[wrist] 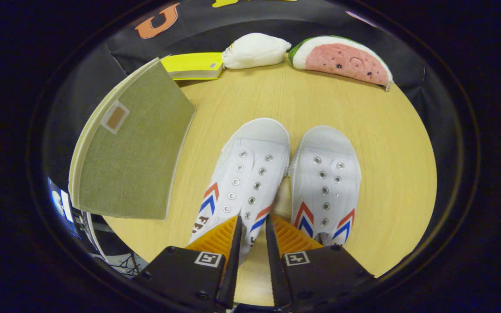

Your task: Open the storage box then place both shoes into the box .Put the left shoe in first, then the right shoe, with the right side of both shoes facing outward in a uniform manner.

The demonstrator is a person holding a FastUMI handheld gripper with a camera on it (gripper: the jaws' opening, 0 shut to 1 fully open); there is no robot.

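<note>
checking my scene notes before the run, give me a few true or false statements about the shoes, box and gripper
1. The two white shoes stand side by side on the table. True.
2. The storage box is open. False: its lid is closed.
3. The gripper grips a shoe. False: its fingers sit slightly apart above the shoes' heels, pressing on nothing.
4. A watermelon plush lies beyond the shoes. True.
5. The box sits between the shoes. False: it is off to their side.

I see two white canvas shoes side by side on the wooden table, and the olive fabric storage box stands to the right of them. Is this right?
Not quite. In the gripper view the olive fabric storage box stands left of the two white canvas shoes, not right. They do lie side by side on the wooden table, just beyond the gripper.
</note>
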